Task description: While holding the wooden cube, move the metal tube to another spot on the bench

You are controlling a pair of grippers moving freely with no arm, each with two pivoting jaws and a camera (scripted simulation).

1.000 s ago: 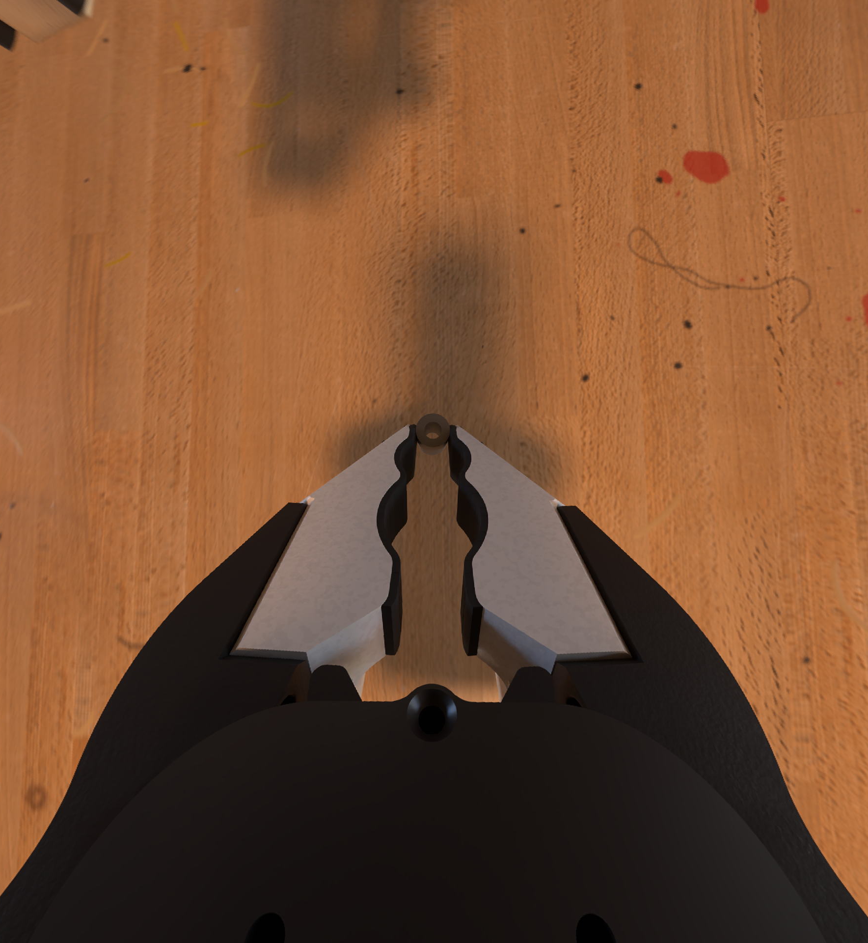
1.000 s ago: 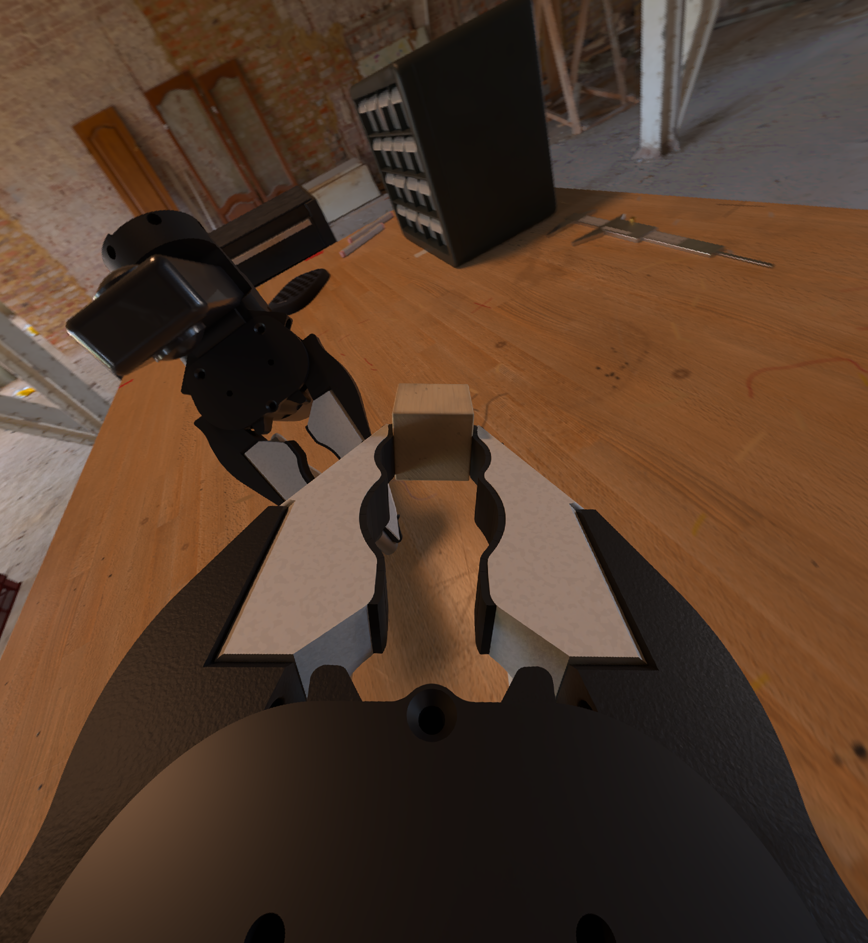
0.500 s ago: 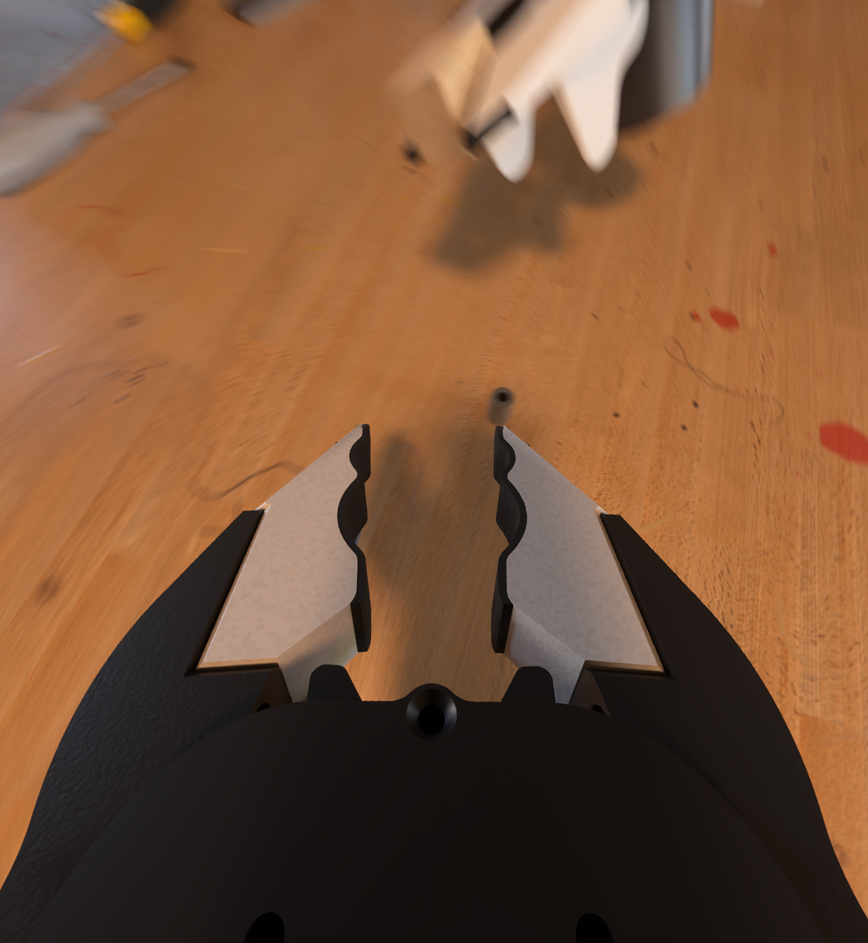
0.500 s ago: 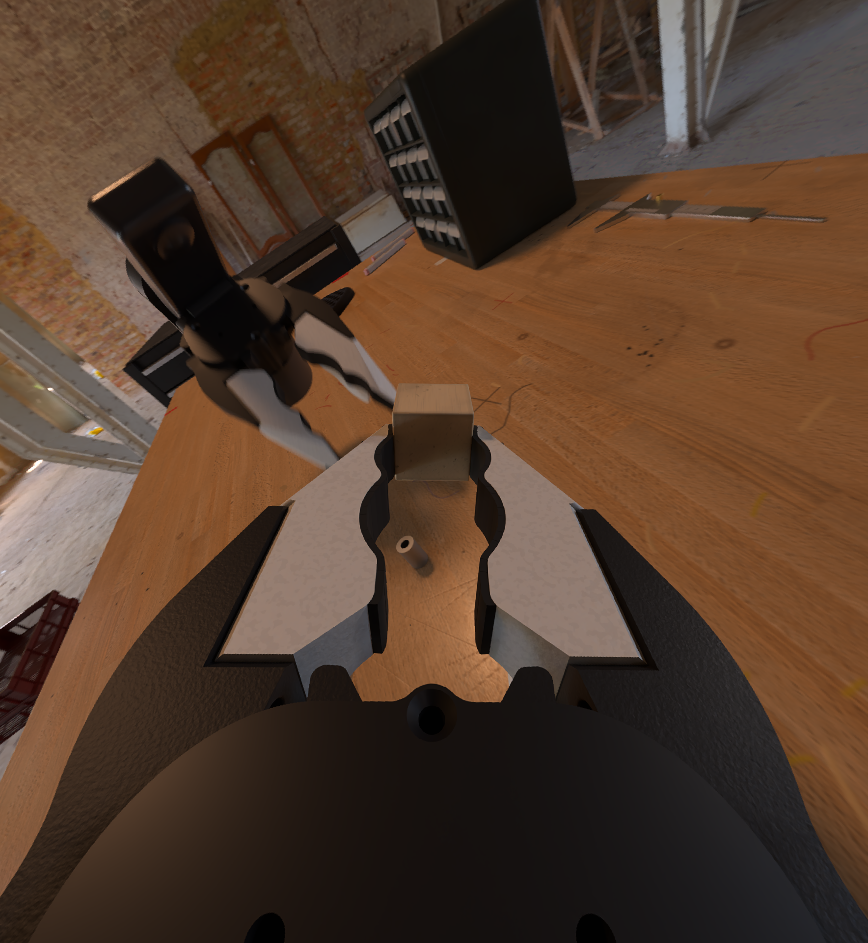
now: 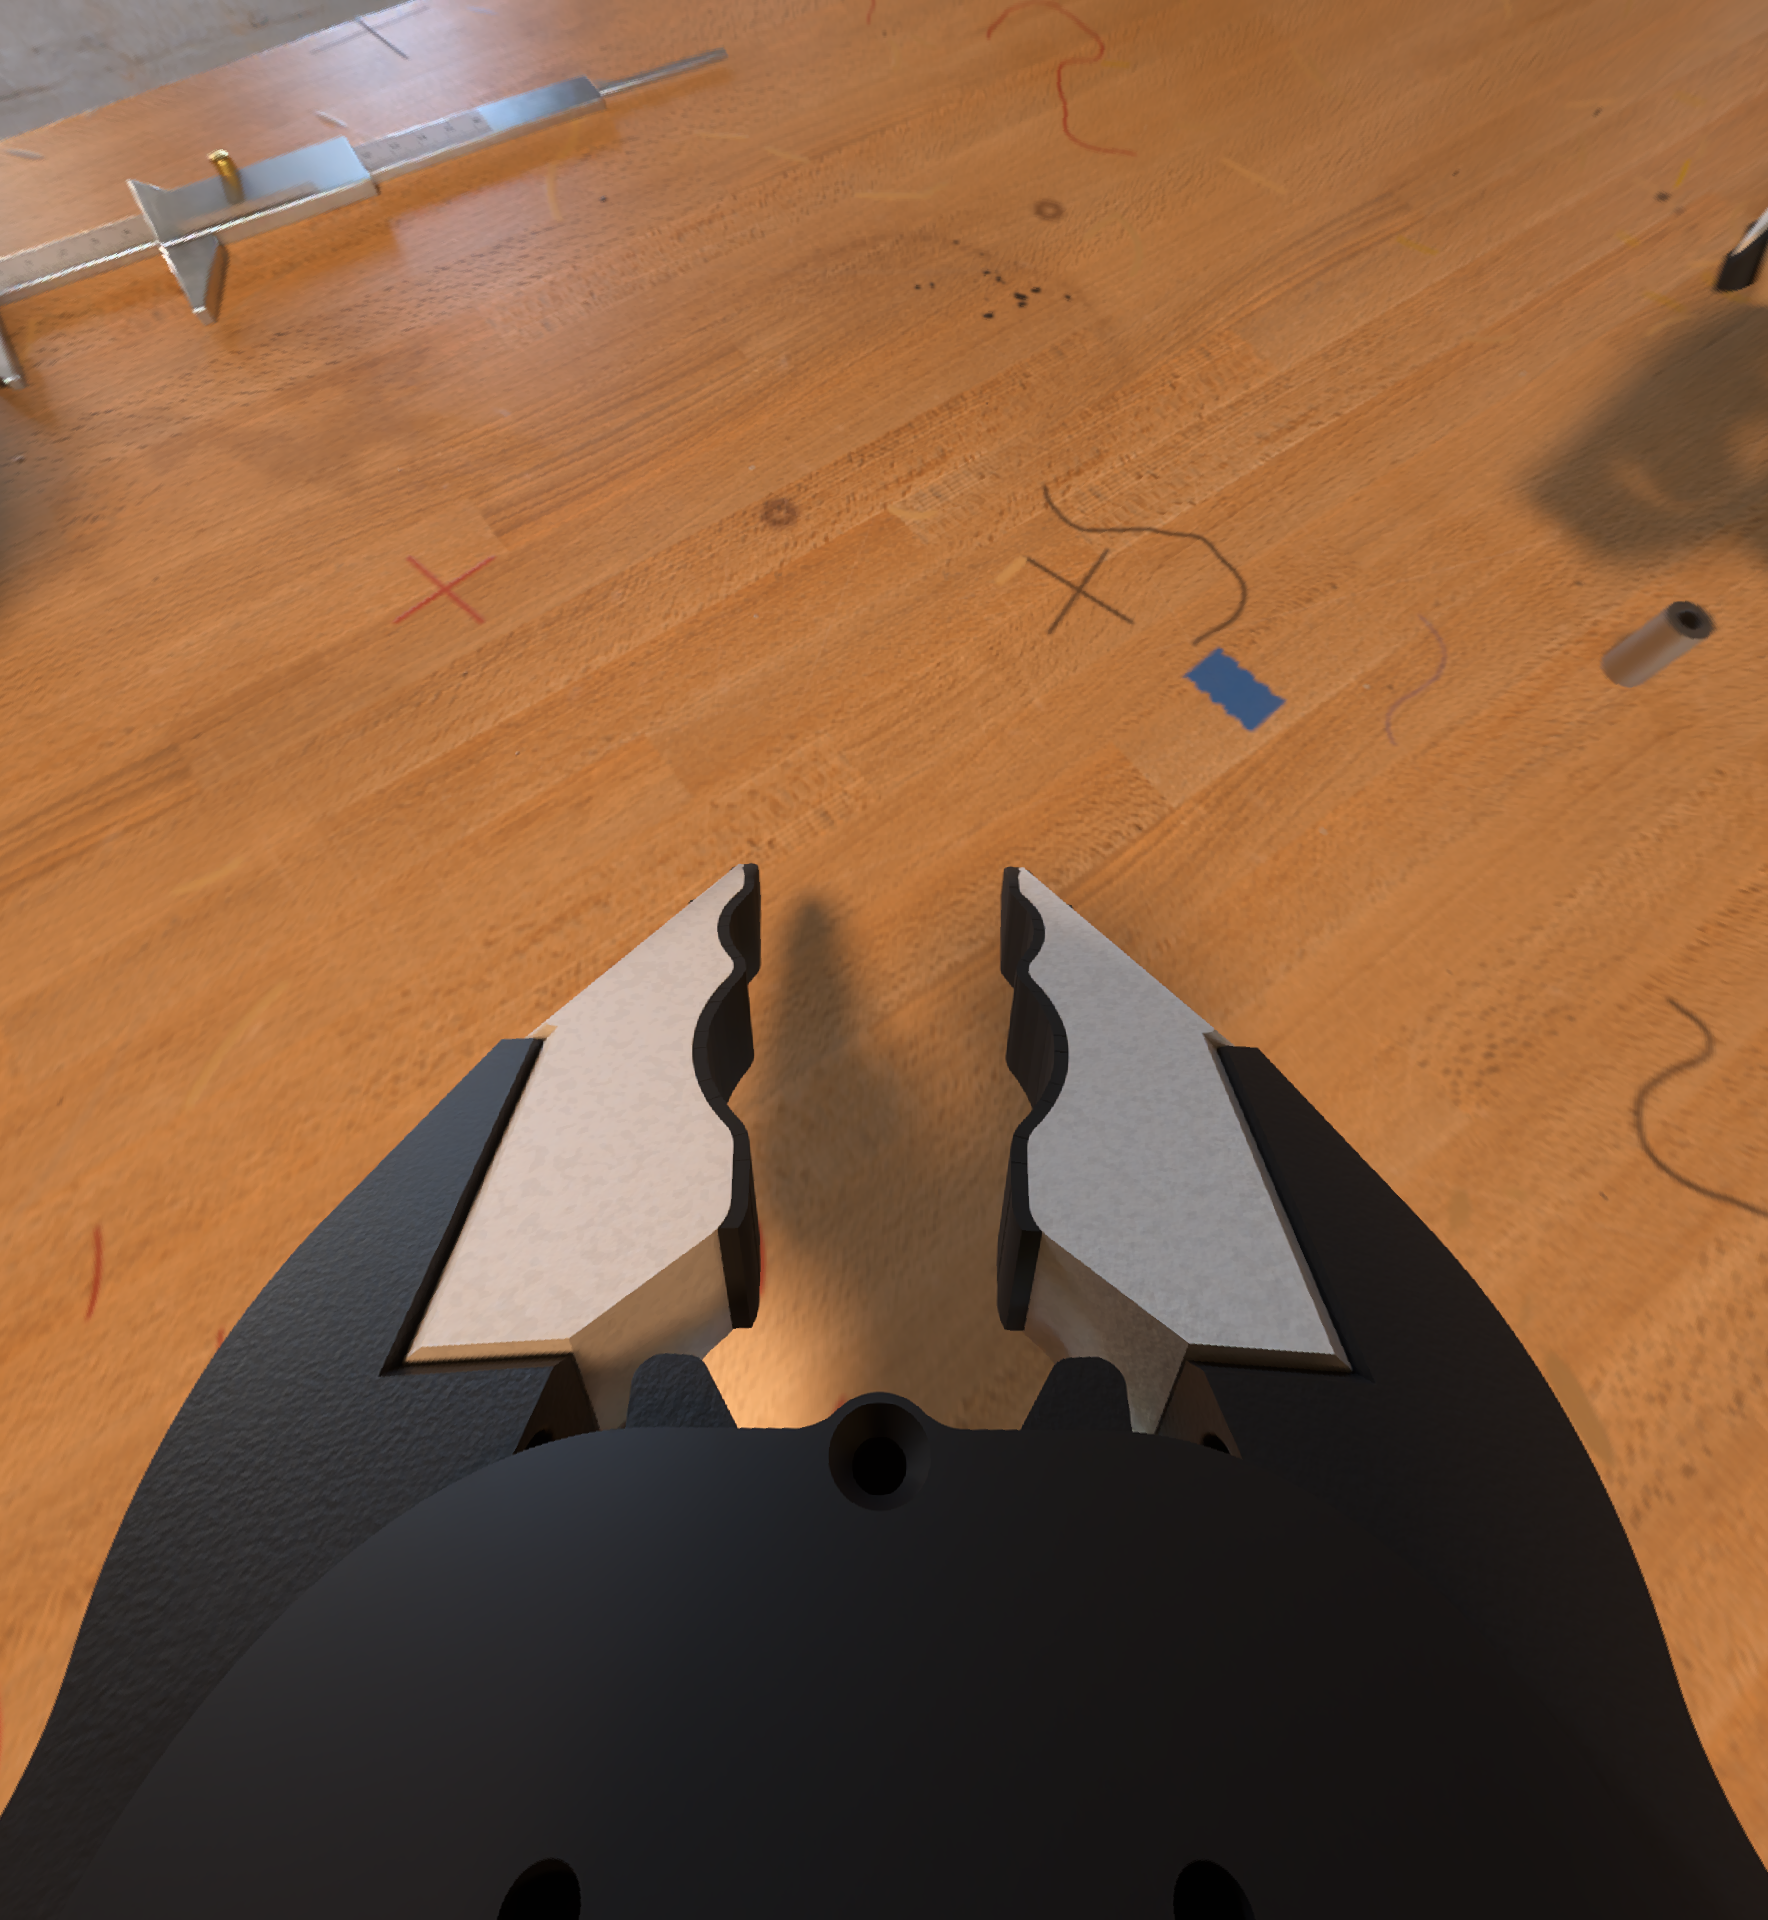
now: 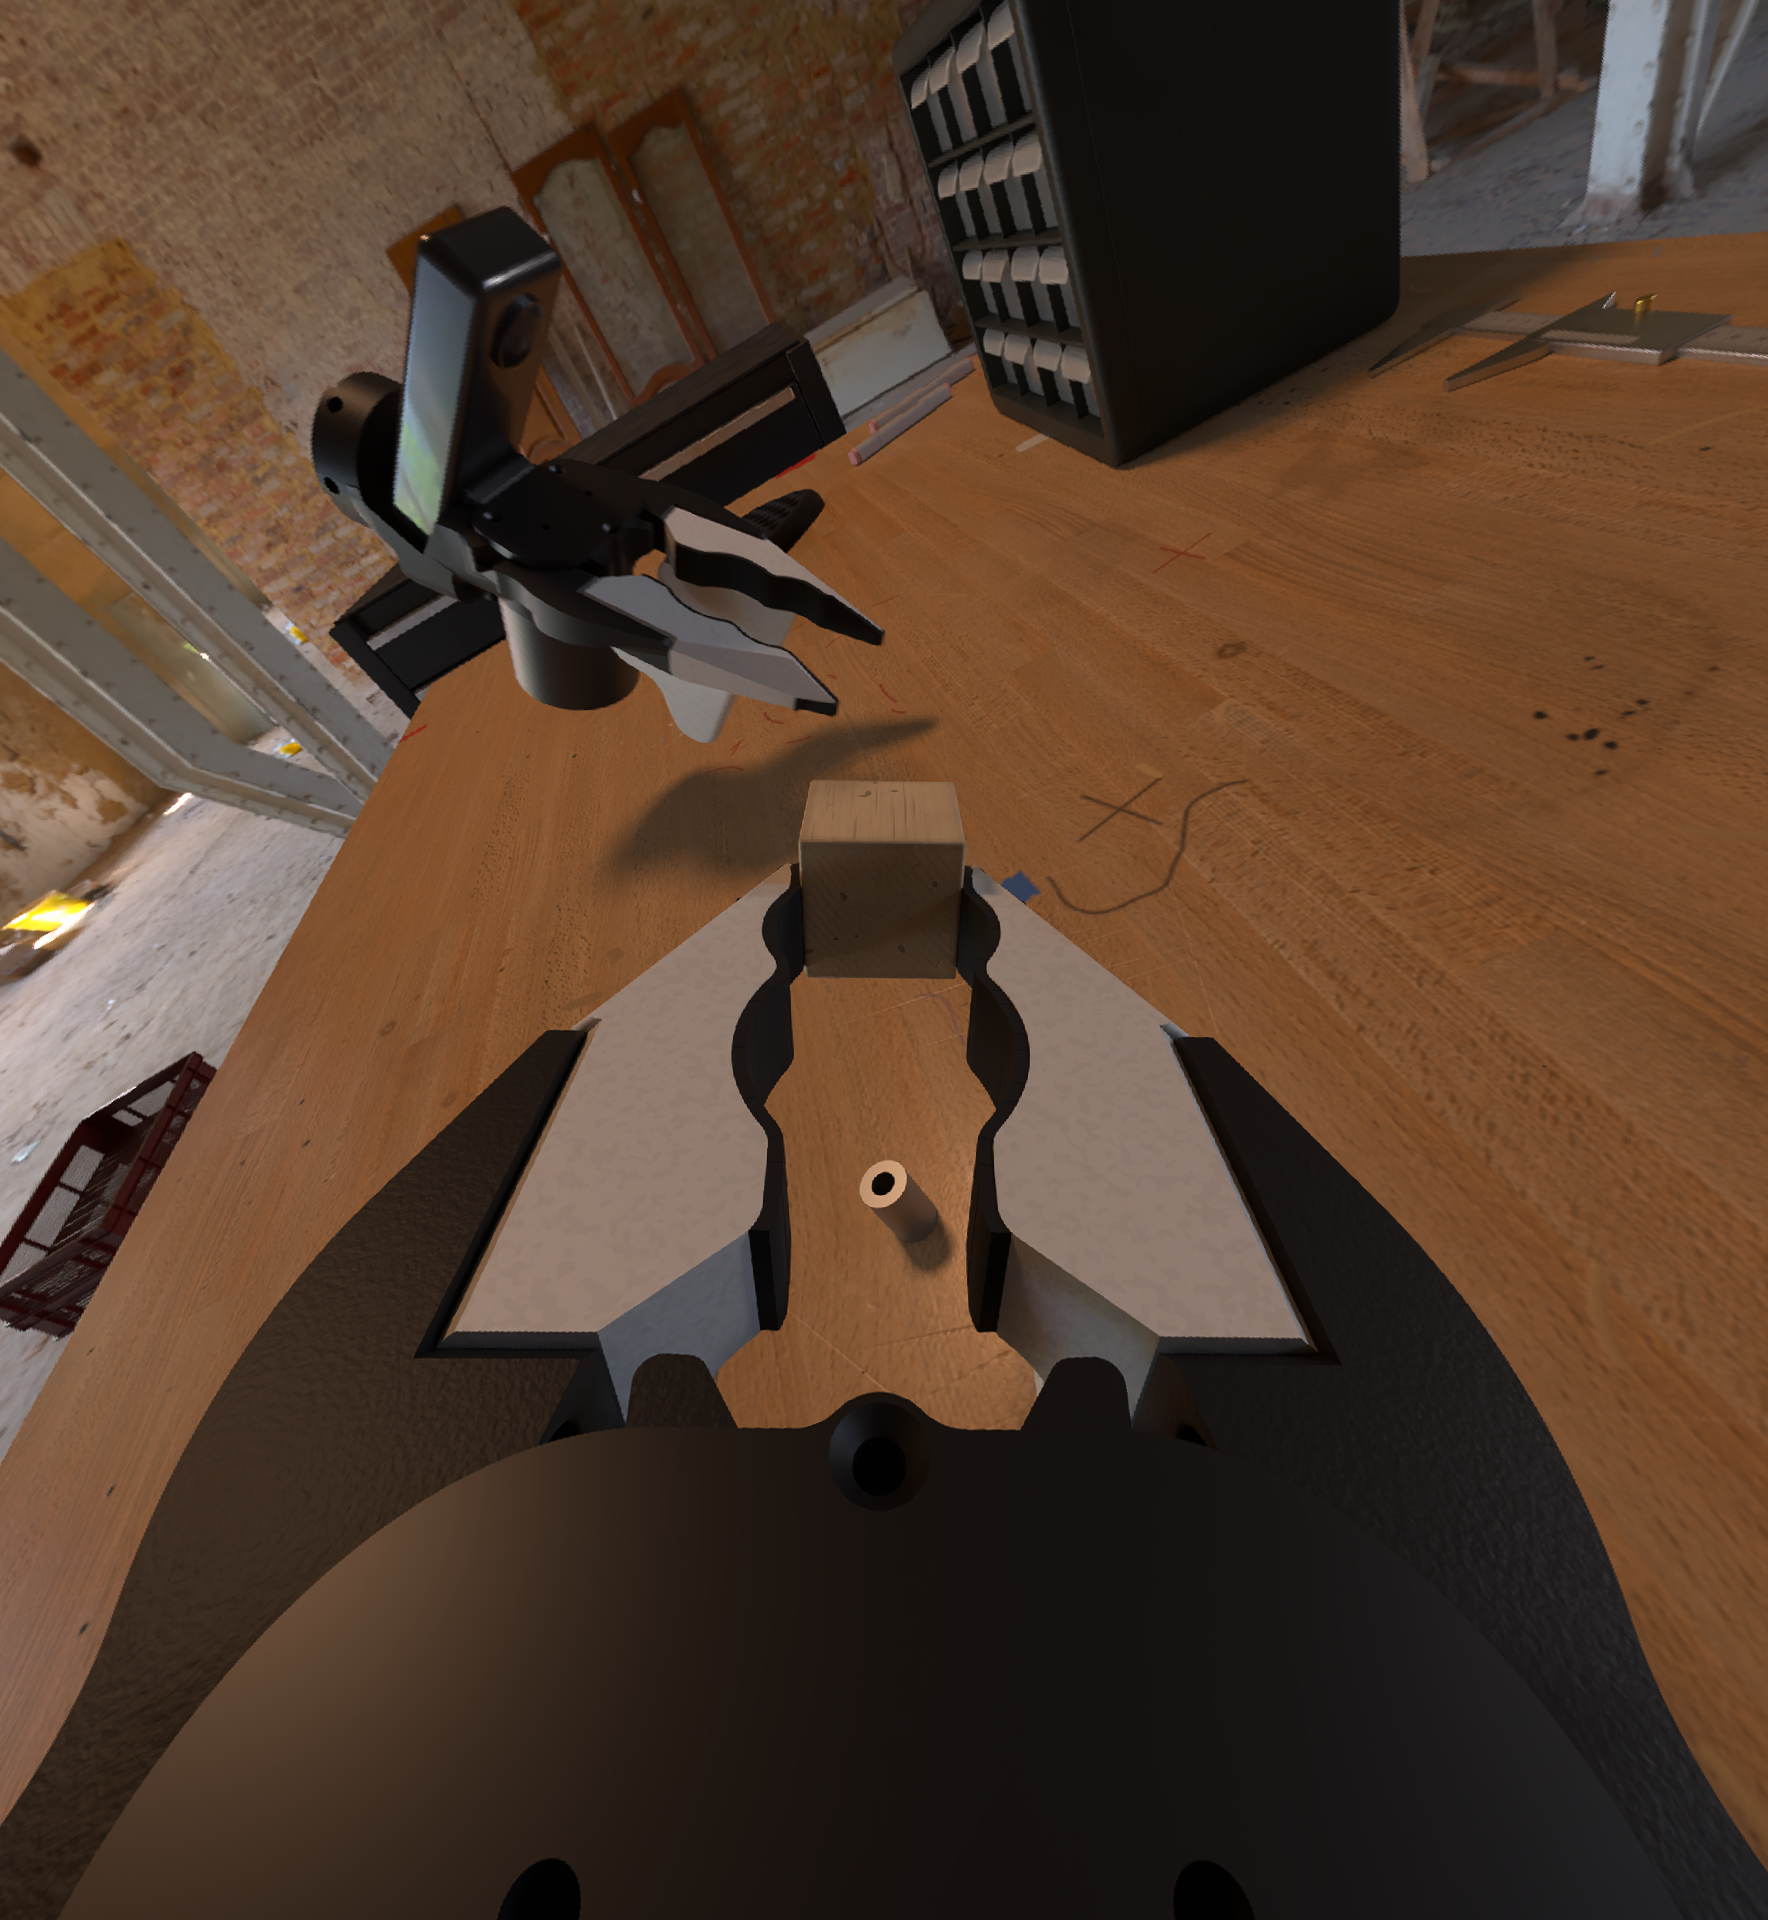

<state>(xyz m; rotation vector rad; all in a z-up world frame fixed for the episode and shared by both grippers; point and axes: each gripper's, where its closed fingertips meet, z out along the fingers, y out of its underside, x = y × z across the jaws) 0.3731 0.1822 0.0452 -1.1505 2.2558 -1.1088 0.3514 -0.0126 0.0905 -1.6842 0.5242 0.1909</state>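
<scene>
My right gripper [image 6: 881, 883] is shut on the wooden cube [image 6: 881, 883] and holds it above the bench. The small metal tube [image 6: 899, 1198] lies on its side on the bench [image 6: 1379, 935], seen between the right fingers below the cube. In the left wrist view the tube [image 5: 1657, 642] lies far right, near the right gripper's shadow. My left gripper [image 5: 880, 883] is open and empty above the bench. It also shows in the right wrist view [image 6: 838, 665], raised at the left and apart from the tube.
A steel caliper [image 5: 236, 208] lies at the bench's far side. A black drawer cabinet [image 6: 1150, 208] stands at the back. A blue tape scrap [image 5: 1233, 688] and pencil crosses mark the wood. The bench's left edge [image 6: 267, 987] drops to the floor.
My left gripper let go of the tube, opened, rose and swung away to the left. The tube now lies on the bench. The right gripper kept hold of the cube.
</scene>
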